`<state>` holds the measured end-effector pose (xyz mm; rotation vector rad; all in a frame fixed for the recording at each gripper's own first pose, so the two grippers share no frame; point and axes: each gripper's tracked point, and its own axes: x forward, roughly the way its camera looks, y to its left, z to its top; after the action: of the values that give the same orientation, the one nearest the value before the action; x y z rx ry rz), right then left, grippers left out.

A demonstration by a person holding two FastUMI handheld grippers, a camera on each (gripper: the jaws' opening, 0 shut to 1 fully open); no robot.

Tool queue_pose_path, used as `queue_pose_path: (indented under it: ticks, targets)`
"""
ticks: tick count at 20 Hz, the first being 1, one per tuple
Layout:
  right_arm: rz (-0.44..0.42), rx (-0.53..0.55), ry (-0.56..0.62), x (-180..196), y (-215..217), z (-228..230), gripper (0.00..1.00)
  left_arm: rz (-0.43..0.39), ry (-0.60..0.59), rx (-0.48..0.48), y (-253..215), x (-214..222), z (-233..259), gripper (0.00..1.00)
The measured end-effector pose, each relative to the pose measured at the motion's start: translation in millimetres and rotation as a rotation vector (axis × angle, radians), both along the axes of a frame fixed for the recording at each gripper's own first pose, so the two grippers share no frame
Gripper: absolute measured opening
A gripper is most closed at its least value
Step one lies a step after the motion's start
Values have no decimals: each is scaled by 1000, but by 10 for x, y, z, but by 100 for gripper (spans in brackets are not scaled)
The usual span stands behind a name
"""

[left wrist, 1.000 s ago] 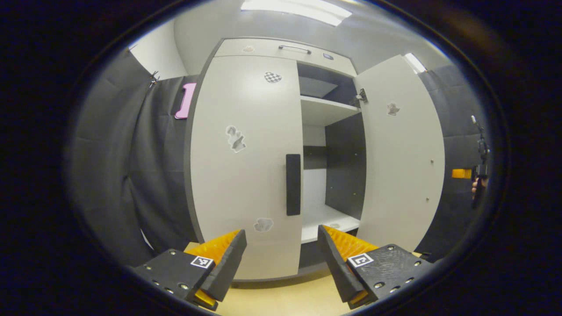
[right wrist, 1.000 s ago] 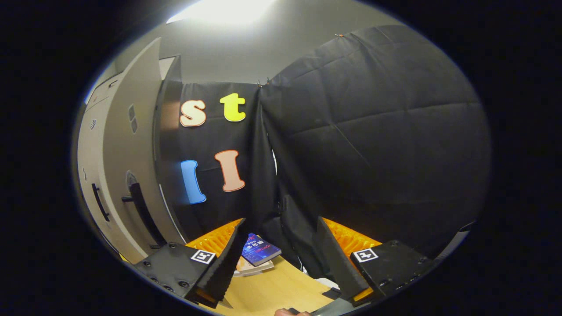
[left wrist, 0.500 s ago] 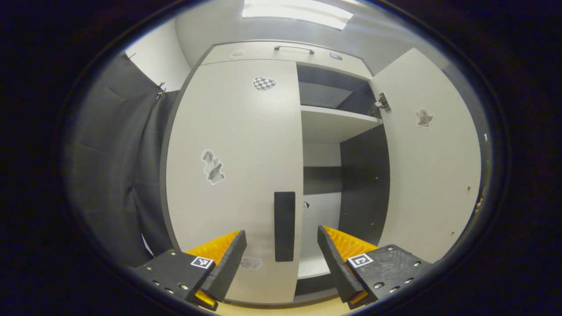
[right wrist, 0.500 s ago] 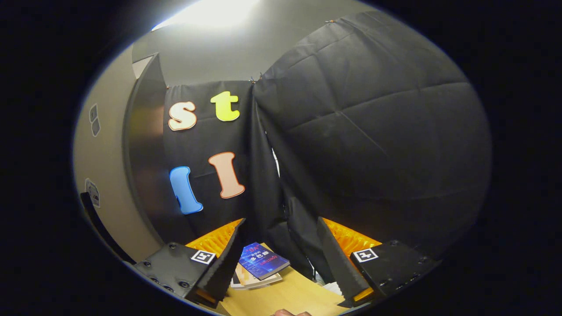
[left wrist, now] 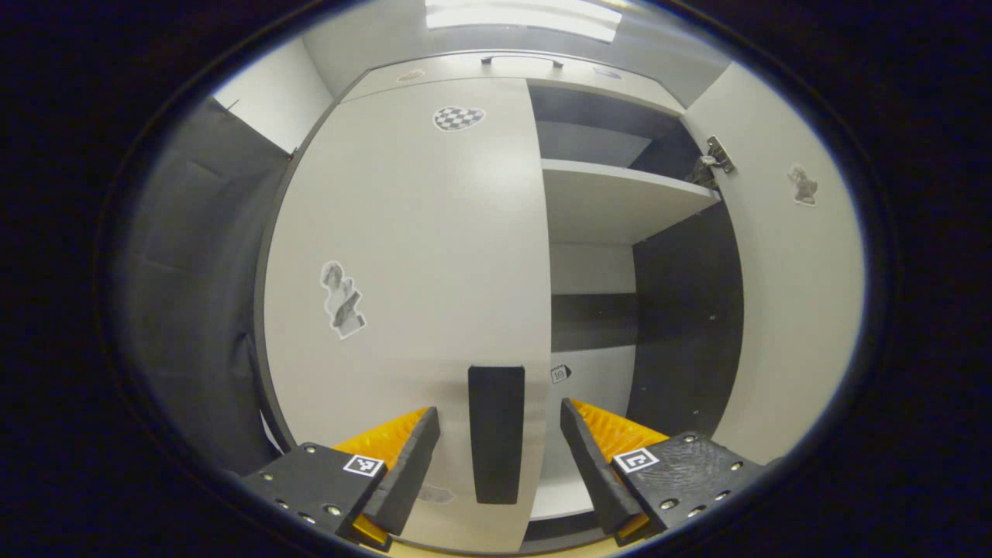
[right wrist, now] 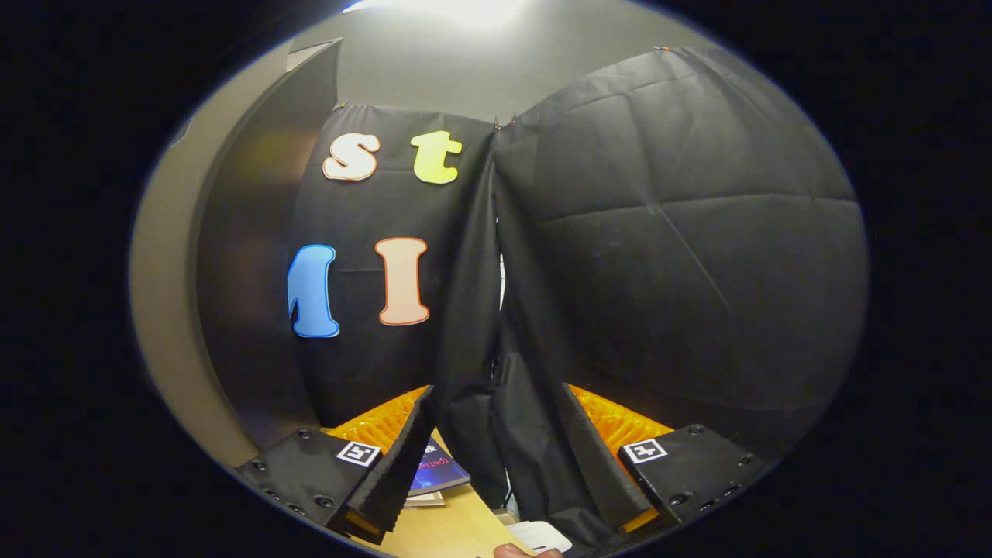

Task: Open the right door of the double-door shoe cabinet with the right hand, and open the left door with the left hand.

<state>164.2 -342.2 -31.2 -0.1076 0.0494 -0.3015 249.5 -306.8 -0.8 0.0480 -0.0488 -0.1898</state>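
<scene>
Over the last second the left hand-held gripper, fingers spread, had closed in on the shut pale-grey left cabinet door, its black bar handle between them, ungripped. The matching right door stood open; the right hand-held gripper hung spread, empty.

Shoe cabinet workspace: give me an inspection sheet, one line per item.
Surface: wooden tabletop, seen at the bottom of the right gripper view.
Job's things: shoe cabinet's right door swung open, shelf bare; left door shut, its dark handle between the left gripper's fingers, not yet gripped.
Clutter: blue book on papers; white card.
Grippers: left gripper open; right gripper open, faces the black cloth.
Cables: nothing seen.
Surroundings: stickers on the doors; ceiling light; a fingertip.
</scene>
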Motion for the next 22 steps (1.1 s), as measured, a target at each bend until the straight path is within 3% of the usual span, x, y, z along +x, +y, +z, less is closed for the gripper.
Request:
queue_pose_path:
  ticks: [1,3,4,5,6,7,10,16,18,21,22]
  targets:
    - [15,4,1,10,12,-9,98,31,-7,-4,43,33,8,80]
    - [32,-11,-1,-4,0,5,98,23,15,-14,-16,47,-66,58]
    - [36,-21,2,48,6,-14,98,28,25,-13,-19,54,-94,58]
    - [46,-22,11,82,16,-45,98,12,32,-16,-56,39,-94,46]
    - [58,-16,28,144,26,-101,98,42,28,-7,-7,59,-87,53]
    - [69,-5,43,200,34,-137,98,59,27,-11,38,64,-83,43]
    - [96,32,41,446,87,-96,98,63,36,-23,49,64,-93,31]
    - [123,64,27,547,126,-34,98,80,66,30,60,59,-155,32]
    - [131,74,31,571,145,-51,98,77,57,57,49,52,-156,24]
    - [138,72,36,521,190,-70,98,54,52,-2,52,53,-133,6]
    - [137,71,40,474,203,-96,98,50,61,4,51,45,-160,6]
